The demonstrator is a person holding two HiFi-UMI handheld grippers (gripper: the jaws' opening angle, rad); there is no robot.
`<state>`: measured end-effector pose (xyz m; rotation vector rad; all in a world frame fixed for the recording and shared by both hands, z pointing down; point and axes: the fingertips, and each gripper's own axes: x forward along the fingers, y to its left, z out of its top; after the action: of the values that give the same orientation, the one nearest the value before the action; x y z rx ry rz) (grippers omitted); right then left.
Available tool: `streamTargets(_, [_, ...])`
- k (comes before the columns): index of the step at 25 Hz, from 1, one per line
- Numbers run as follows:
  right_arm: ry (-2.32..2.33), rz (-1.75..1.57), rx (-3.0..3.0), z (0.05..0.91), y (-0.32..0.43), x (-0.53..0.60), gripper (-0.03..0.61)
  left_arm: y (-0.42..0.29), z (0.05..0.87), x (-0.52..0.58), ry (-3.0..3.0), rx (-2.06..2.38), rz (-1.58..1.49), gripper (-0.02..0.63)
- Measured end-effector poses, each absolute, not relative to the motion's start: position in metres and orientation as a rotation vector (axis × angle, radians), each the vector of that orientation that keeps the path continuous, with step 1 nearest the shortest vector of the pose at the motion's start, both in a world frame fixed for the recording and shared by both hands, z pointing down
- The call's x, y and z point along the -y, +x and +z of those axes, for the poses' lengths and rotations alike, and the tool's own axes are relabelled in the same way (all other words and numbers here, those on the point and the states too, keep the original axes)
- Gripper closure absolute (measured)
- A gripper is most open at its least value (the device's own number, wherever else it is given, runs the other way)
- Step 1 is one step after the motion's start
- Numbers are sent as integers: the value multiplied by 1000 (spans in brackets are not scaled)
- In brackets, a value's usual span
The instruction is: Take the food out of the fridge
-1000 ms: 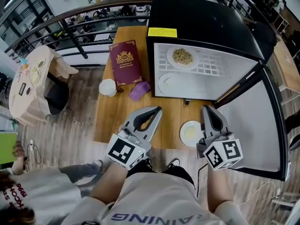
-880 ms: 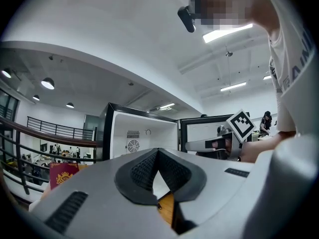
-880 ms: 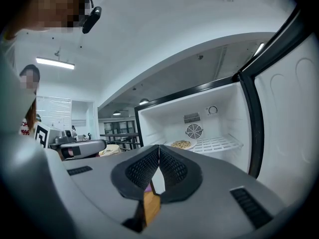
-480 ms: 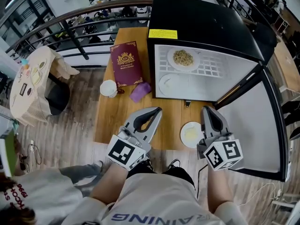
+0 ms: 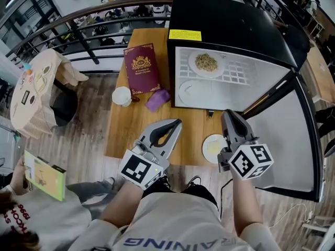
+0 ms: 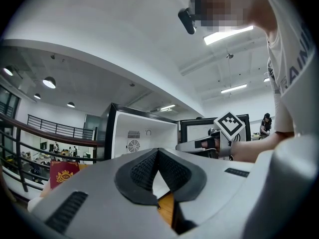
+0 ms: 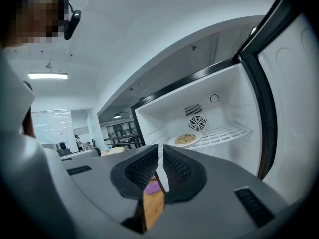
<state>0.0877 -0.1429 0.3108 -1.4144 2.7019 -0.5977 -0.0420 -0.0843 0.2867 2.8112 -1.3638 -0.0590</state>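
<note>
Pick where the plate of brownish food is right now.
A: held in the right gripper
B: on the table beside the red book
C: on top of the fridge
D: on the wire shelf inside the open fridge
D: the plate of food sits on the white wire shelf inside the open fridge.

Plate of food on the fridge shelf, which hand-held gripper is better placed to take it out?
Right. The right hand-held gripper sits before the open fridge, and its view looks straight at the plate of food. The left hand-held gripper lines up only with the fridge's left edge.
</note>
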Motion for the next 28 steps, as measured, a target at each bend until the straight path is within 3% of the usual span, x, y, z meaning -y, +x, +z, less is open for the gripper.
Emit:
streamTargets(1, [-1406, -637, -2694, 312, 85, 147, 551, -43, 286, 84, 2811, 1364, -60, 609])
streamTargets(3, [-1361, -760, -2650, 315, 79, 158, 462, -45, 286, 83, 2810, 1367, -63, 609])
streamTargets(4, [-1328, -833, -2612, 316, 76, 165, 451, -46, 287, 82, 2806, 1368, -62, 609])
streamTargets(13, [-1154, -1400, -2040, 337, 73, 244, 436, -58, 295, 79, 2775, 1379, -80, 609])
streamTargets(28, [-1150, -1606, -1650, 379, 67, 298, 438, -87, 308, 87, 2751, 1384, -111, 609])
